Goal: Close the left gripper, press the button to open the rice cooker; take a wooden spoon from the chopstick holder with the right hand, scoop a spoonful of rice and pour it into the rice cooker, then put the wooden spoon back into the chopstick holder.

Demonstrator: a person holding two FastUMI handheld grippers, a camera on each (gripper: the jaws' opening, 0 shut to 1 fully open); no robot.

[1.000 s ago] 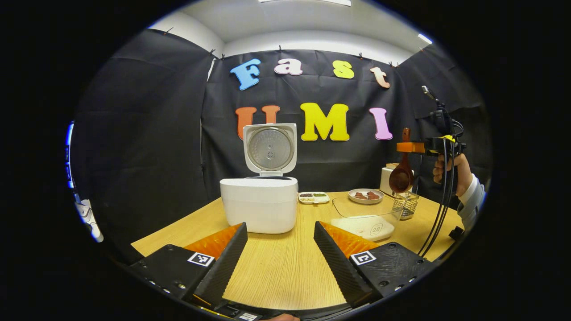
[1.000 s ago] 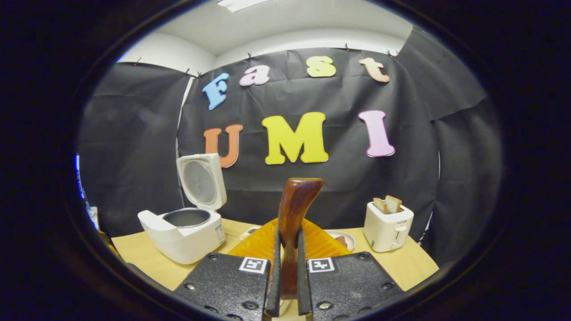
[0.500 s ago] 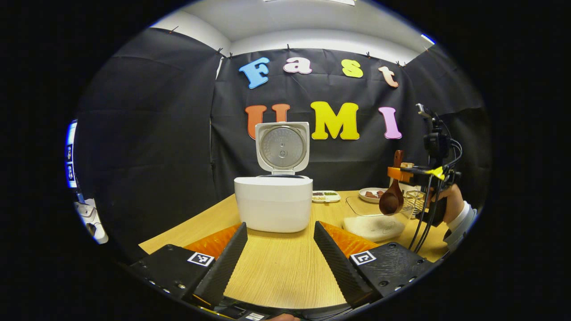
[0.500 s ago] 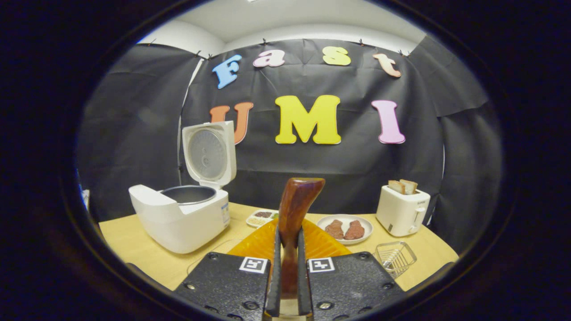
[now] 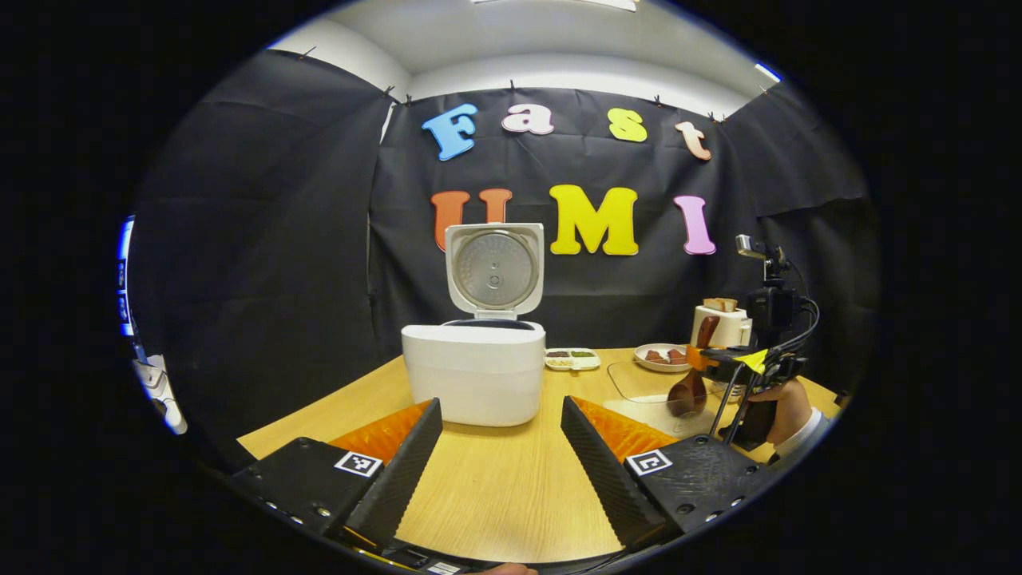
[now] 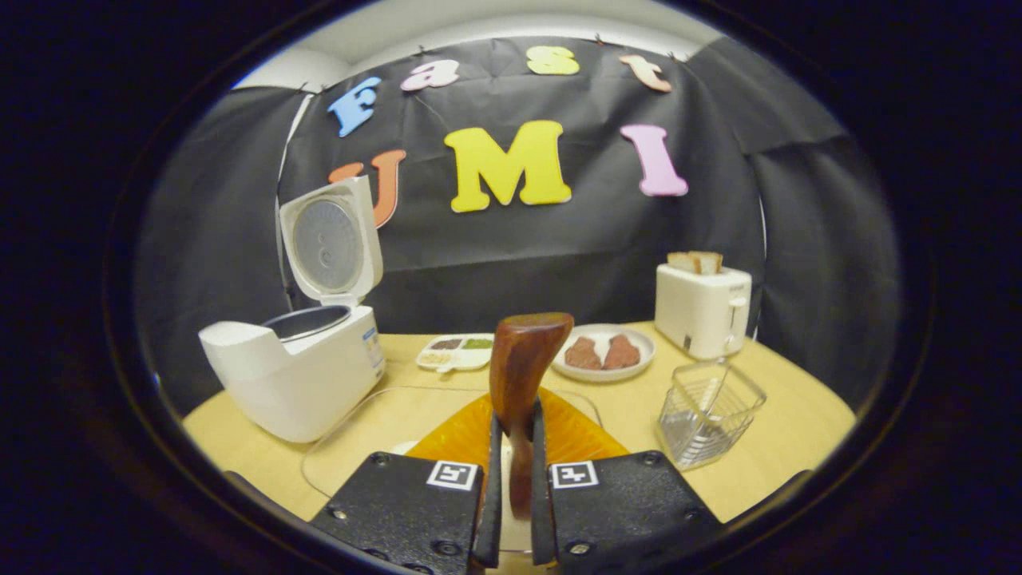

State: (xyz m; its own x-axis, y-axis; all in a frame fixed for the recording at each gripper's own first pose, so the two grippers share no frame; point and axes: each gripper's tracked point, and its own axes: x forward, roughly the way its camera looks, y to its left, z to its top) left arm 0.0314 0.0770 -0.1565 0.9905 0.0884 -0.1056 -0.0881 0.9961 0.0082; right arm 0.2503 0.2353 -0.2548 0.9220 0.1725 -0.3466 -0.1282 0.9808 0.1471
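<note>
The stiff, light brown wooden spoon, clamped mid-handle by the right gripper, had been lowered into the clear rice container while the left gripper was held wide open and empty.

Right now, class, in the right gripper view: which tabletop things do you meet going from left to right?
White rice cooker with its lid raised → small divided white dish of grains → round white plate holding two brown pieces → empty wire chopstick holder, with the white toaster holding bread behind it.
</note>
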